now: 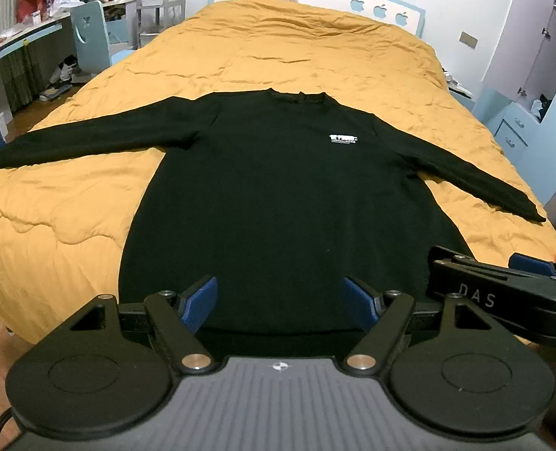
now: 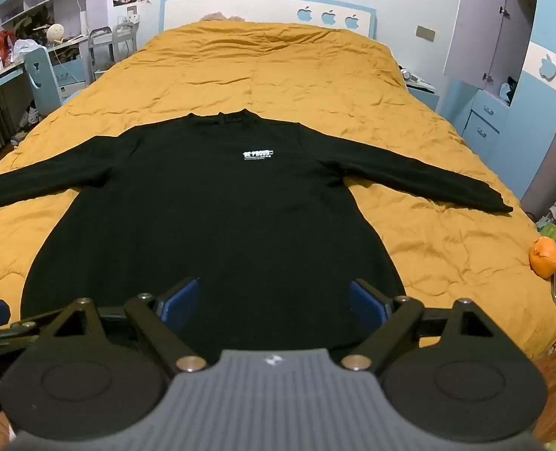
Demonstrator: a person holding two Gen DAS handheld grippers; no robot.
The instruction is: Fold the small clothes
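A black long-sleeved sweater with a small white print on the chest lies flat, front up, on the mustard quilt. Both sleeves are spread out to the sides and the collar points to the headboard. My left gripper hovers above the hem, open, with nothing between its blue pads. Over the hem too, my right gripper is open and holds nothing. In the left wrist view the right gripper's body shows at the right edge.
An orange ball and a green thing lie at the quilt's right edge. A blue chair and a cluttered desk stand left of the bed. A white-and-blue headboard is at the far end, and blue drawers stand to the right.
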